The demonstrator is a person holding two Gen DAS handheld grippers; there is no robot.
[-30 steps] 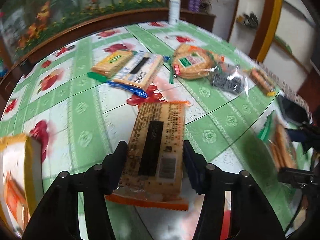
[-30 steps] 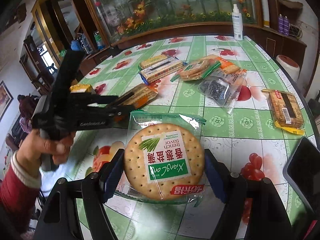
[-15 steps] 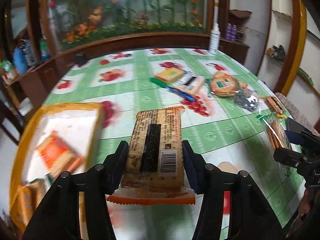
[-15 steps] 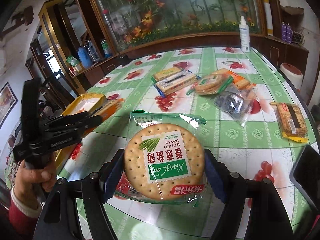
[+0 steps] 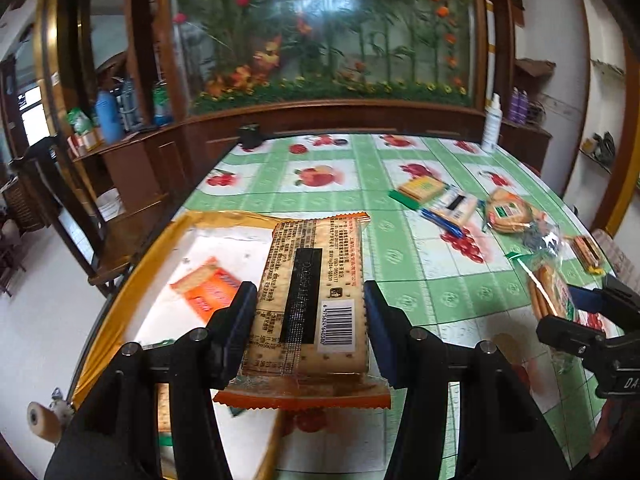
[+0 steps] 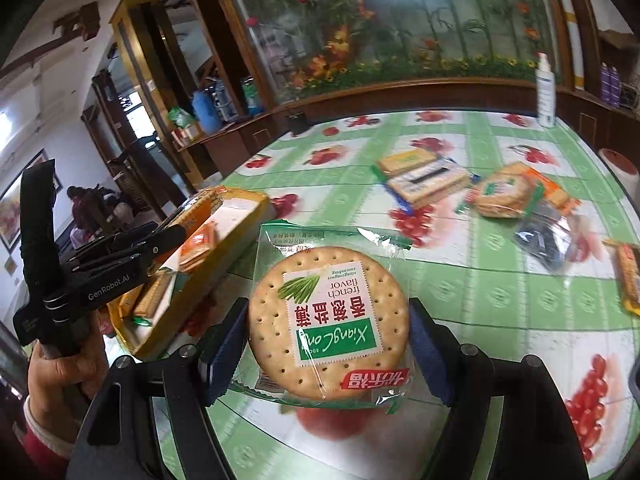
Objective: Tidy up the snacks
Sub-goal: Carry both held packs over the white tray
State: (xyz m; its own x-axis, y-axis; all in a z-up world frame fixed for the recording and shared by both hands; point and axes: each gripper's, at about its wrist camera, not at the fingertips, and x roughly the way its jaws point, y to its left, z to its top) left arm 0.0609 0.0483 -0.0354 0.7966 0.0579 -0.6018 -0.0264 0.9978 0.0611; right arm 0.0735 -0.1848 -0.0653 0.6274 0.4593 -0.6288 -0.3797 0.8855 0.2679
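My left gripper (image 5: 308, 300) is shut on a rectangular cracker pack (image 5: 312, 256) with orange crimped ends, barcode side up. The pack hangs over the right rim of a yellow tray (image 5: 120, 300) with a white floor, where an orange snack pack (image 5: 208, 288) lies. My right gripper (image 6: 328, 320) is shut on a round cracker pack (image 6: 328, 308) in a clear and green wrapper, held above the green fruit-print tablecloth (image 6: 472, 280). In the right wrist view the left gripper (image 6: 168, 240) sits over the tray (image 6: 244, 204), held by a hand (image 6: 60, 368) in a red sleeve.
Several snack packs lie at the table's right: a stacked pair (image 5: 436, 196), a round cracker pack (image 5: 508, 212), a dark bag (image 6: 540, 240) and a pack at the edge (image 6: 628, 276). A white spray bottle (image 5: 491, 124) stands far right. The tray sits at the table's left edge.
The left gripper has swung left with its cracker pack, from over the tablecloth to over the yellow tray. The right gripper has also shifted left, still holding the round pack.
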